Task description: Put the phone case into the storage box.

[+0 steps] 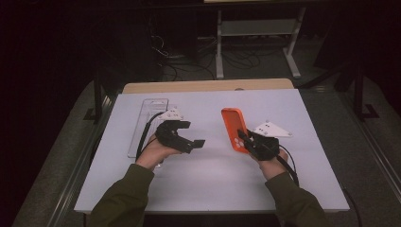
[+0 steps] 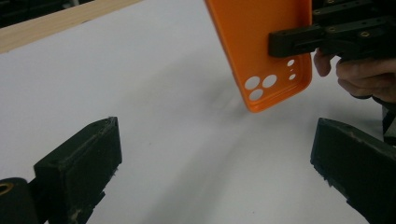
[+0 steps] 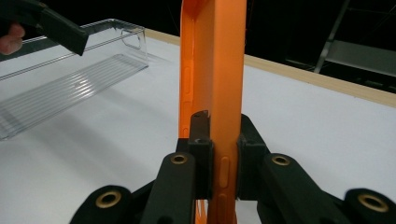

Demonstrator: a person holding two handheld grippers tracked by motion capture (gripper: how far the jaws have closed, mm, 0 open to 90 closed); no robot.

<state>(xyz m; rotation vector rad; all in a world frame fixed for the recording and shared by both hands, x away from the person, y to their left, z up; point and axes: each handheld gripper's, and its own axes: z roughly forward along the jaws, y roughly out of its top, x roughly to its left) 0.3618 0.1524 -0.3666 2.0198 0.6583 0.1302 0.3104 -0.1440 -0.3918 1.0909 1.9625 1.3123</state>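
Observation:
An orange phone case (image 1: 233,126) with round camera holes is held on edge, lifted a little above the white table (image 1: 208,184). My right gripper (image 1: 244,137) is shut on its long side wall, one jaw inside the shell and one outside, as the right gripper view shows on the case (image 3: 214,70) at my right gripper (image 3: 222,158). My left gripper (image 1: 191,134) hovers to the left of the case with its jaws wide apart and nothing between them. In the left gripper view the left gripper (image 2: 210,158) faces the case (image 2: 266,51) from a short distance.
A clear plastic tray (image 1: 150,118) lies on the table's left part, beyond the left hand; it also appears as the tray (image 3: 70,79) in the right gripper view. A wooden strip (image 1: 208,85) runs along the table's far edge. Dark floor, cables and a metal stand (image 1: 257,28) lie behind.

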